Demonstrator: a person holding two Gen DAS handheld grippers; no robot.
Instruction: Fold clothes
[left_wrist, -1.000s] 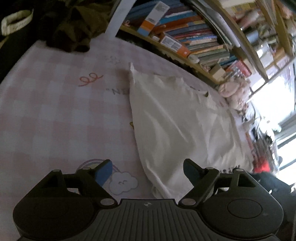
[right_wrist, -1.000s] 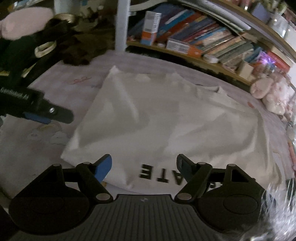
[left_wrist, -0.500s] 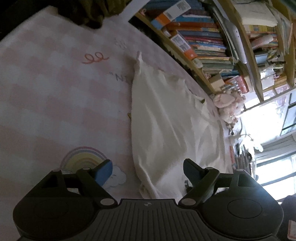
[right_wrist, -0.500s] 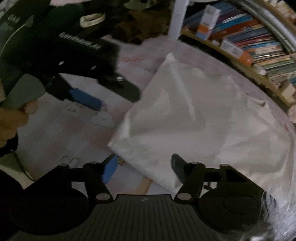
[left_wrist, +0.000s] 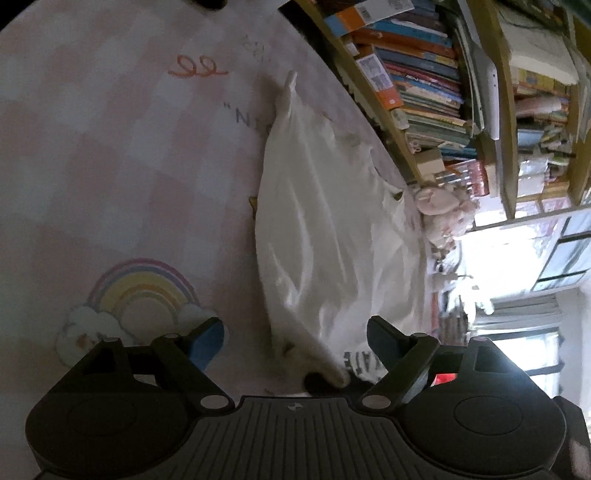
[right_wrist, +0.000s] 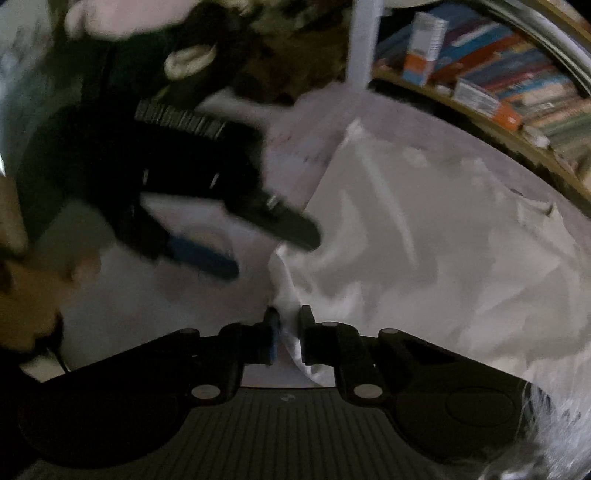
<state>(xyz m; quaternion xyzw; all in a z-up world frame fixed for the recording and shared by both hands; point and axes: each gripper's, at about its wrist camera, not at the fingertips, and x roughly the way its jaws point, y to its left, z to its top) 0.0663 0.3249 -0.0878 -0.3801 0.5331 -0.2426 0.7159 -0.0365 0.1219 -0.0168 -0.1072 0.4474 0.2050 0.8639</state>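
The white shirt (right_wrist: 424, 240) lies spread on the pink checked bedsheet (left_wrist: 110, 166) beside the bookshelf (left_wrist: 424, 92). My right tongs (right_wrist: 287, 332) have just been closing and now pinch its near corner. My left tongs (left_wrist: 295, 339) stand released over the same hem. Step in hand: securing the hem. Next, I judge, the left must clamp before lifting.
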